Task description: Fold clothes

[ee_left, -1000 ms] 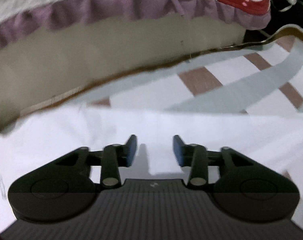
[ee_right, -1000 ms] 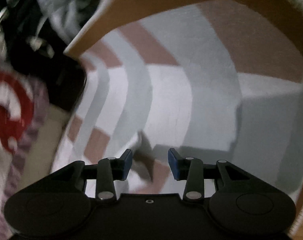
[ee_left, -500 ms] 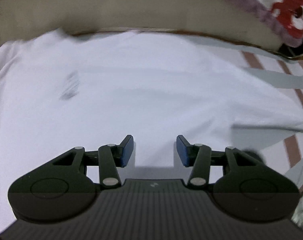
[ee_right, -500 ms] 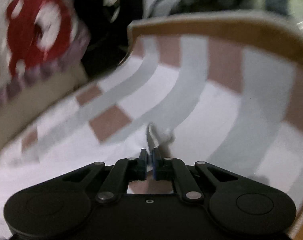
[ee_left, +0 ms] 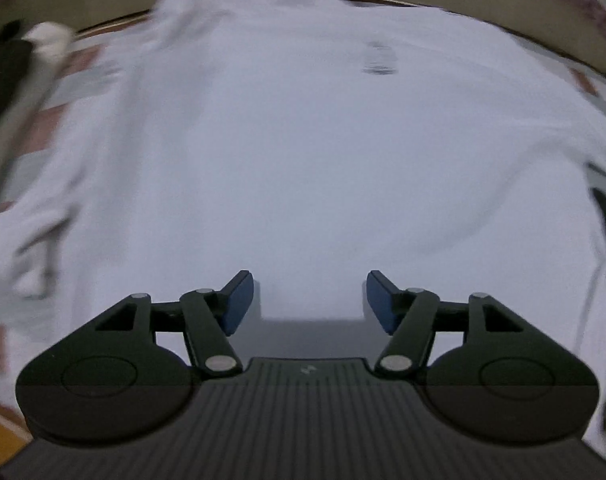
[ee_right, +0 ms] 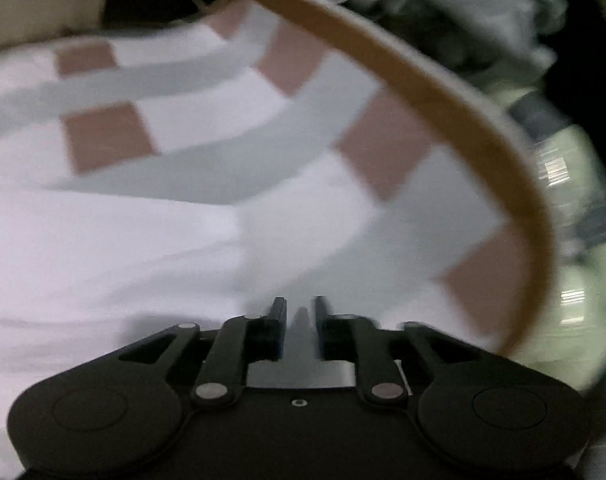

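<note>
left wrist view: the left claw (ee_left: 309, 300) hangs over a white garment (ee_left: 303, 152) spread flat across the desk (ee_left: 43, 132), which wears a checked cloth of white, grey and brownish squares. its blue pads (ee_left: 239, 300) stand wide apart and the jaws have just been opening further; nothing sits between them, only the white fabric below. a small dark print (ee_left: 379, 60) marks the garment near its far end. the picture is blurred, worst at the left edge, where a dark shape and a pale lump cannot be made out.

right wrist view: the right claw (ee_right: 299, 320) points down at the near edge of the same white garment (ee_right: 103, 248), at the corner of the desk (ee_right: 403, 68) with its tan rim. its jaws stand a narrow gap apart and have just been opening; no fabric is pinched between them as far as the blur lets one see. beyond the rim lies a heap of grey and pale green clothes (ee_right: 483, 40).
</note>
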